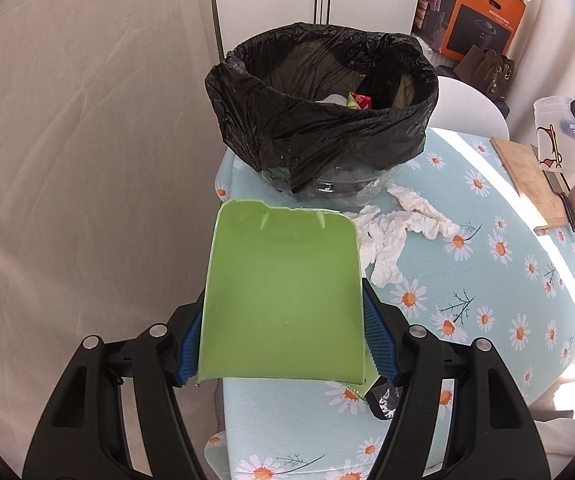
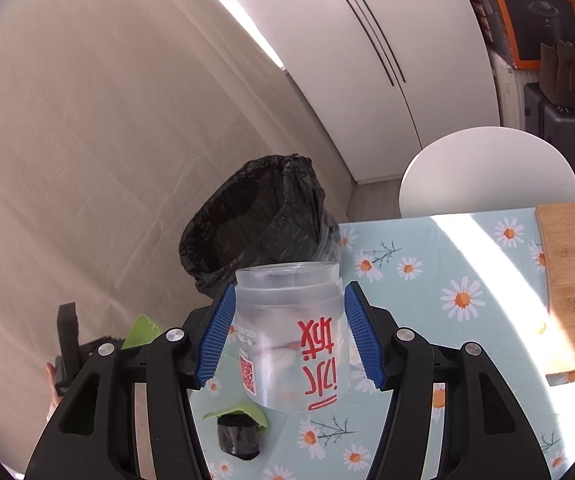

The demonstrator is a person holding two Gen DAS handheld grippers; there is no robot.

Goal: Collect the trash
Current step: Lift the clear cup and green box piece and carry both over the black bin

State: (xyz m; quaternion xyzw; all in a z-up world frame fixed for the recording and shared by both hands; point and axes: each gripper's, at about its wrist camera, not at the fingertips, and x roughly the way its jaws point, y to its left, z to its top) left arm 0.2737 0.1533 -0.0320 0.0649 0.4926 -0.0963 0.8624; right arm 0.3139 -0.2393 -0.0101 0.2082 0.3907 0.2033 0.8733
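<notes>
Left wrist view: the left hand-held gripper (image 1: 283, 344) clamps a green plastic piece (image 1: 283, 296) short of the lined bin (image 1: 323, 120); released now, it would drop onto the table (image 1: 487, 280) beside the tissues (image 1: 391, 236).

Right wrist view: the right hand-held gripper (image 2: 289, 332) pinches a clear cup (image 2: 287, 332) that might slip.

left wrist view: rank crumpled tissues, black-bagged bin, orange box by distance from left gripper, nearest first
1. Crumpled tissues: on the tablecloth just ahead and right of the left gripper, which holds a green scoop.
2. Black-bagged bin: straight ahead, behind the tissues.
3. Orange box: background, upper right, well beyond the table.
</notes>
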